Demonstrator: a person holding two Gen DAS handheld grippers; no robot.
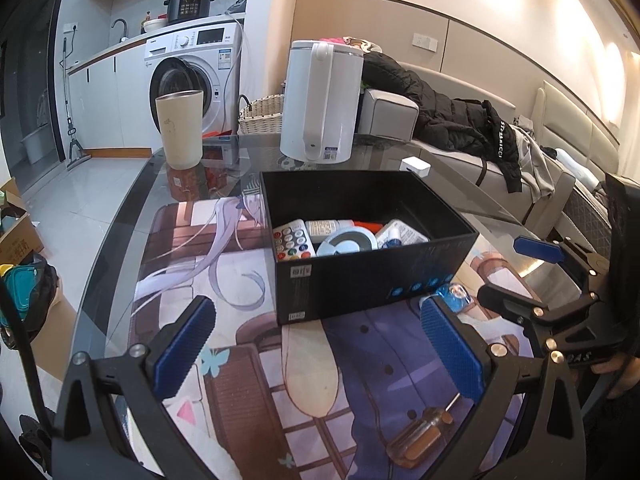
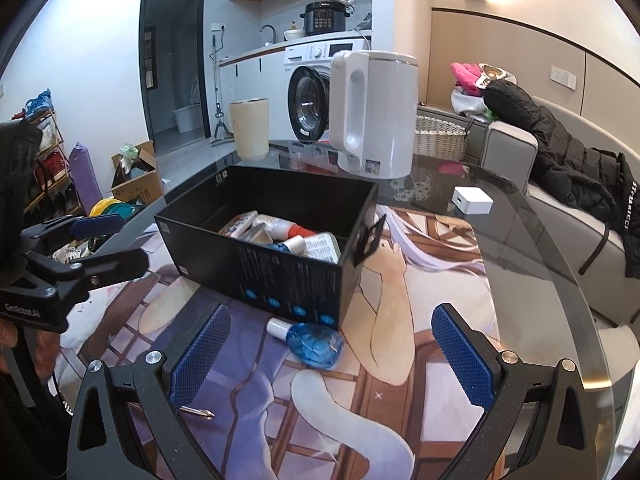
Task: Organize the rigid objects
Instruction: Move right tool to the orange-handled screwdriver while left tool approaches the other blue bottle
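A black open box [image 1: 372, 284] [image 2: 280, 276] stands on the printed mat and holds a keypad remote [image 1: 293, 241], a round tape roll [image 1: 347, 242], bottles and other small items. A blue bottle [image 2: 310, 340] lies on the mat against the box's front wall; it also shows in the left wrist view [image 1: 452, 294]. An orange-handled screwdriver [image 1: 422, 436] lies near my left gripper; its tip [image 2: 198, 412] shows in the right wrist view. My left gripper [image 1: 320, 354] is open and empty in front of the box. My right gripper [image 2: 330, 358] is open and empty, just short of the blue bottle.
A white kettle [image 1: 318, 100] [image 2: 374, 114], a beige tumbler [image 1: 180, 128] [image 2: 249, 128] and a small white box [image 1: 415, 166] [image 2: 472, 201] stand on the glass table behind the box. A sofa with a black jacket [image 1: 452, 116] lies to the right.
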